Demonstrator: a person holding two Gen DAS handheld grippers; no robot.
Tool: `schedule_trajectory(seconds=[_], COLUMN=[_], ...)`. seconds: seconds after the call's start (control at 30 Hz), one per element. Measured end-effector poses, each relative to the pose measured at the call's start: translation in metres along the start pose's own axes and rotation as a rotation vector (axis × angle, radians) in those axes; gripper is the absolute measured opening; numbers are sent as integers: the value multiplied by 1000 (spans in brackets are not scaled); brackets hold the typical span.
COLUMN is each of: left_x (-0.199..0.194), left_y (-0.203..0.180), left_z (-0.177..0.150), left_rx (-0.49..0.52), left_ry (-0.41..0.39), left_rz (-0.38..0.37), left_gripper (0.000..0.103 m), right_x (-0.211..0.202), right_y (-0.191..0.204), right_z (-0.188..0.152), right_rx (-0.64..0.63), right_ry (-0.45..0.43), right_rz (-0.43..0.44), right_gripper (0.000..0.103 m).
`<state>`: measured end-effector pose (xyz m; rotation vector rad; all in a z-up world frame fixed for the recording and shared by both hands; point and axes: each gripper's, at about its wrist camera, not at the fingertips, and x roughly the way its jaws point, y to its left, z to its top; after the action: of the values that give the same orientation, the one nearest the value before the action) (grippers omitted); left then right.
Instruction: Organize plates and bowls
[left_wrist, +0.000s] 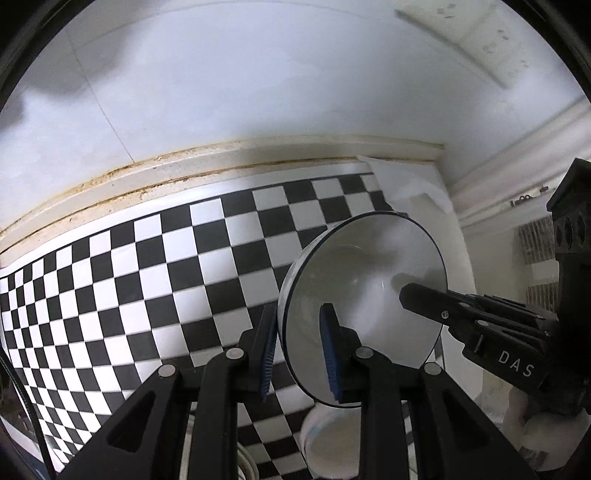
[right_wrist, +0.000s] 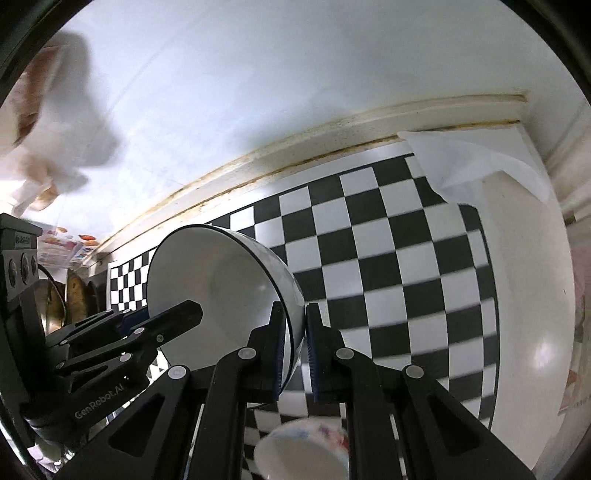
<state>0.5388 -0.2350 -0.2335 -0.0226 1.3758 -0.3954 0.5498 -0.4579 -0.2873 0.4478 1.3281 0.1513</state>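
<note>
Bowl (left_wrist: 364, 295), white with dark rim, held tilted above the checkered surface (left_wrist: 147, 277): left gripper (left_wrist: 300, 356) and right gripper (right_wrist: 295, 345) both clamp its wall, a smaller bowl (right_wrist: 303, 454) at 6 o'clock

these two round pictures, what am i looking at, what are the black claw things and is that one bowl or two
They are fisheye pictures from two handheld grippers. A person holds one in each hand, and a camera on each looks forward along its two fingers.

The left wrist view shows the left gripper. Its blue pads pinch the rim of a tilted white bowl. The black arm entering from the right is the right gripper.

The right wrist view shows the same bowl from the other side, with the right gripper clamped on its opposite rim. So it is one bowl, held by both.

Below lies a checkered mat on a white counter. A second, smaller bowl with a coloured pattern sits underneath. A white cloth lies in the far corner.
</note>
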Motion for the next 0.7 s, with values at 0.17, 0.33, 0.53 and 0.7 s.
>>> schedule_trajectory(seconds=[0.17,0.33,0.53,0.7], left_x=[-16,-20,-17,-4], left_y=[-11,-14,-18,-23], left_z=[-29,-62,-99,-119], left_rx=[26,37,48,56], left_ry=[-9,2,31,69], left_rz=[-5,-12,-11,-6], left_gripper=[21,21,21,21], right_x=[-28,-39,-39,-28], right_y=[2,1,-4,-15], right_z=[-38,-74,-120,-149], right_rx=[9,18,38,63], right_ry=[-26,-31,-16,12], right_rz=[2,0,1,-4], right_gripper=[13,13,13,13])
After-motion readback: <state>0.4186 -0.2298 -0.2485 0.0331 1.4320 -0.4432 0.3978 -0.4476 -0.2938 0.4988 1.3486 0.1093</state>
